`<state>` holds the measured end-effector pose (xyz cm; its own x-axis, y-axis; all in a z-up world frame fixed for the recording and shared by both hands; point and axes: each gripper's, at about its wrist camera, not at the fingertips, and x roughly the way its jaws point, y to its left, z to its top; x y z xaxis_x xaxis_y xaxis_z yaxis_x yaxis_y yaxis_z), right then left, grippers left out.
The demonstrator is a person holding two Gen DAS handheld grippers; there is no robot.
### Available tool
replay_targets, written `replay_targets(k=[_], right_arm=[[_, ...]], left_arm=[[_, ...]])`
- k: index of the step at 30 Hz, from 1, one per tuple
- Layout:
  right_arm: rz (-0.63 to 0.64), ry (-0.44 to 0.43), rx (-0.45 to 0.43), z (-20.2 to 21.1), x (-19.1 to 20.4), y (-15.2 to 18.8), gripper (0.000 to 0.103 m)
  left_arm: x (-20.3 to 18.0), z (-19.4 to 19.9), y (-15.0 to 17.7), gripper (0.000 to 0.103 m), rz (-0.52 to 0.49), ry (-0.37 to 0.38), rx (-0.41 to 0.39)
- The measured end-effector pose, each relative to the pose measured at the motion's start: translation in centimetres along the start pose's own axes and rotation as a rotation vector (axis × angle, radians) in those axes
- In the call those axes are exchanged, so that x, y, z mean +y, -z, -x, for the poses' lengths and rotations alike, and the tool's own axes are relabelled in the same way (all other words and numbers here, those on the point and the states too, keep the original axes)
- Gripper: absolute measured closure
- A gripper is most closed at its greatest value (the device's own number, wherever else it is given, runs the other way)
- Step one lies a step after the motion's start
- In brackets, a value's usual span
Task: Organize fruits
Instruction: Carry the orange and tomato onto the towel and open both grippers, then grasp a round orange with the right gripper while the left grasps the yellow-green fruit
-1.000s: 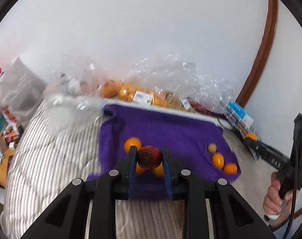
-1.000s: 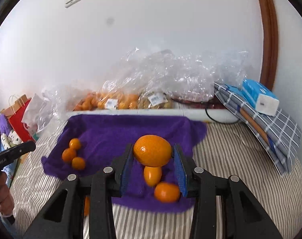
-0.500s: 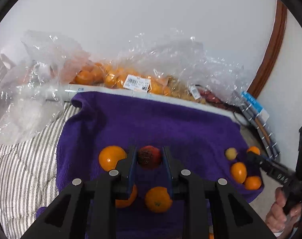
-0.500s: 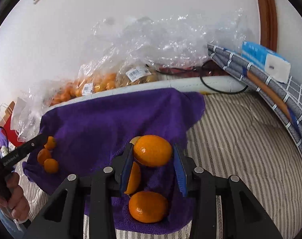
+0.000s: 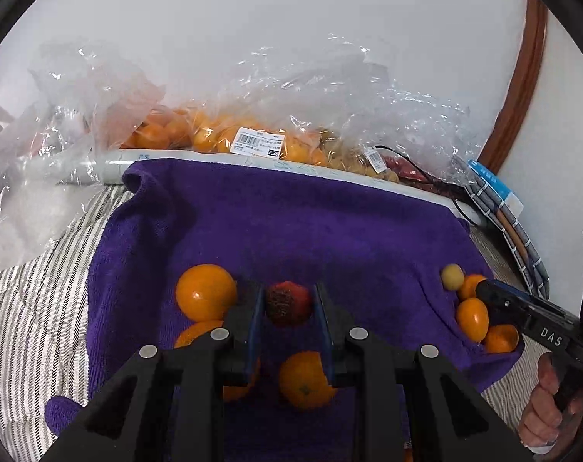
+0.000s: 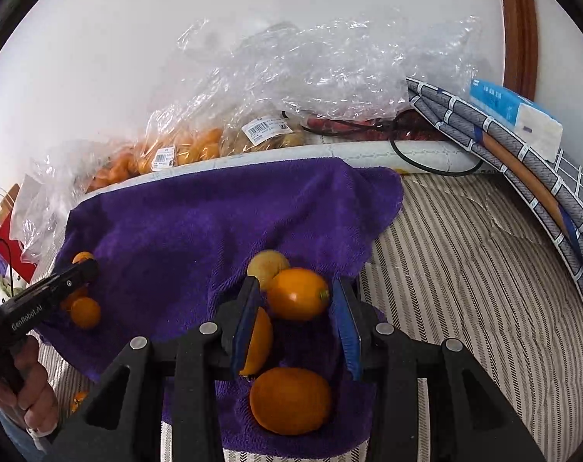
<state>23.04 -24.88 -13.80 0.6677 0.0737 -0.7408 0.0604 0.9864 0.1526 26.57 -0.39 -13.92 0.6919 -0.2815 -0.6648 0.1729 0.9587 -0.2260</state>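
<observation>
Left gripper [image 5: 288, 310] clamped on red fruit [image 5: 288, 304] above purple towel [image 5: 291, 227]; large orange [image 5: 206, 292] just left, small fruits [image 5: 472, 317] far right.
</observation>
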Motion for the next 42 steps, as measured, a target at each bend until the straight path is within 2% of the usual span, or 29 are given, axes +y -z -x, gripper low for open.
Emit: replay_targets(k=[3,7,9,11,17,19,21,24,26,29,33,35,38,42], right_arm=[[-0.007,-0.008,-0.004,0.1,-0.2,0.0,0.063],[-0.009,-0.022,-0.010,0.4,-0.2,0.0,0.058],[-0.009,-0.011,-0.028,0.8,0.0,-0.1,0.057],[-0.003,0.010,-0.060,1.6,0.2,0.0,0.053],[0.031,0.068,-0.182,4.4,1.0,0.5,0.053],[0.022,0.111,-0.196,5.5,1.4,0.8,0.053],[0.014,0.106,-0.178,6.3,1.7,1.2,0.053],[0.006,0.082,-0.094,6.8,2.8,2.1,0.047],[-0.035,0.059,-0.059,7.2,3.5,3.2,0.047],[0.006,0.040,0.006,7.4,5.6,4.5,0.047],[0.082,0.028,0.015,8.5,8.4,5.7,0.045],[0.096,0.010,0.009,8.7,9.5,6.2,0.041],[0.093,-0.035,0.028,8.0,10.9,7.1,0.040],[0.114,-0.045,0.073,6.0,13.0,8.4,0.040]], left_arm=[[0.0,0.0,0.0,0.079,-0.001,0.000,-0.002],[0.1,0.0,0.0,0.079,0.005,0.005,0.000],[0.1,0.0,0.0,0.075,0.004,0.013,0.005],[0.0,0.2,0.0,0.068,-0.004,0.021,0.001],[-0.1,1.1,0.0,0.065,-0.008,0.023,-0.037],[0.1,1.5,-0.1,0.065,0.003,0.031,-0.047],[0.4,2.1,-0.2,0.065,0.013,0.032,-0.068],[0.6,3.1,-0.3,0.065,0.009,0.032,-0.112],[0.8,3.9,-0.3,0.065,0.002,0.013,-0.134],[0.8,5.4,-0.8,0.065,-0.008,-0.035,-0.153],[1.7,8.9,-0.5,0.065,-0.014,-0.041,-0.129],[2.7,10.5,0.6,0.060,-0.032,-0.101,-0.122],[5.1,11.8,3.1,0.060,-0.032,-0.213,-0.067],[8.0,13.4,6.4,0.060,-0.004,-0.238,-0.029]])
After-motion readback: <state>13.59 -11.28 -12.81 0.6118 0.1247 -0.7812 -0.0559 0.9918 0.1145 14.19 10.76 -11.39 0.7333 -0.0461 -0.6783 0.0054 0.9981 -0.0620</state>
